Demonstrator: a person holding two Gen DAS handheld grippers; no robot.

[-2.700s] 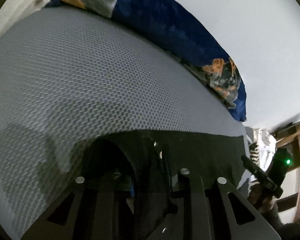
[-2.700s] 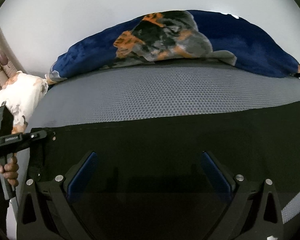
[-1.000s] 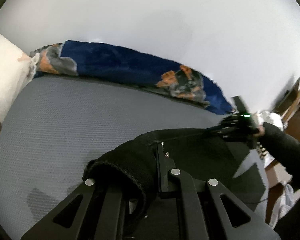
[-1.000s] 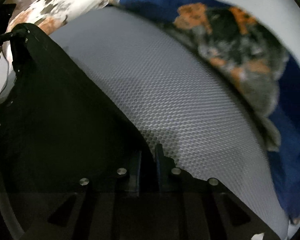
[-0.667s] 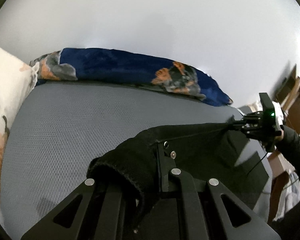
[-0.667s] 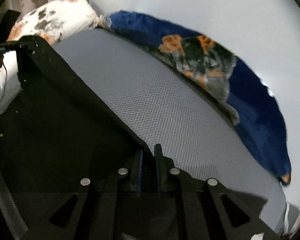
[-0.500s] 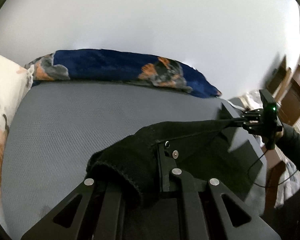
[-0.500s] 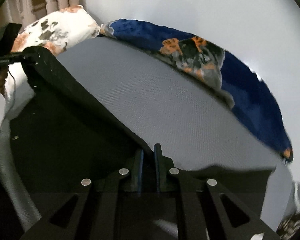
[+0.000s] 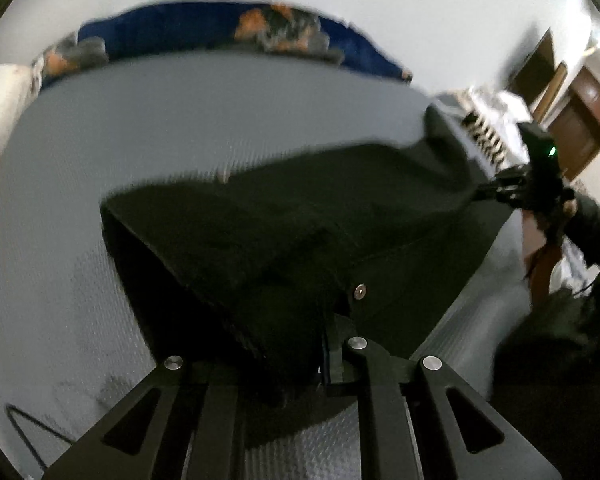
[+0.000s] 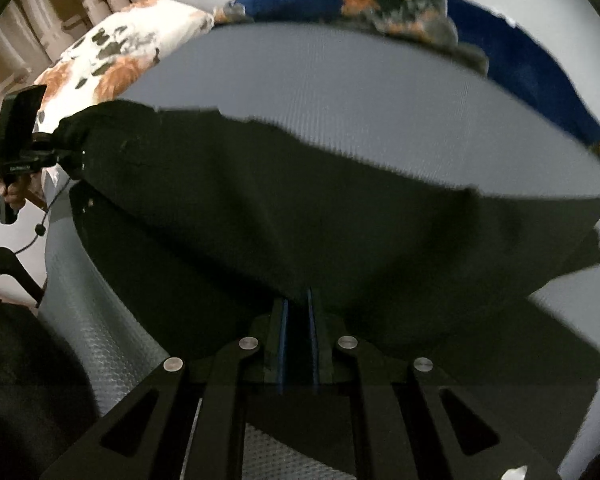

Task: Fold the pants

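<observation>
We see the black pants [image 10: 300, 208] doubled over, top layer lifted and stretched above the grey bed [image 10: 340, 92].

Grey mattress [image 9: 220, 112] beyond the black pants [image 10: 300, 216] lies open; blue blanket [image 10: 540, 52] and, seemingly, a floral pillow [image 10: 132, 48] border it.

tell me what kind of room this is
Most likely a bedroom: a bed with a grey textured cover, a floral pillow at its head, a blue patterned blanket along the wall, and curtains beside it.
</observation>
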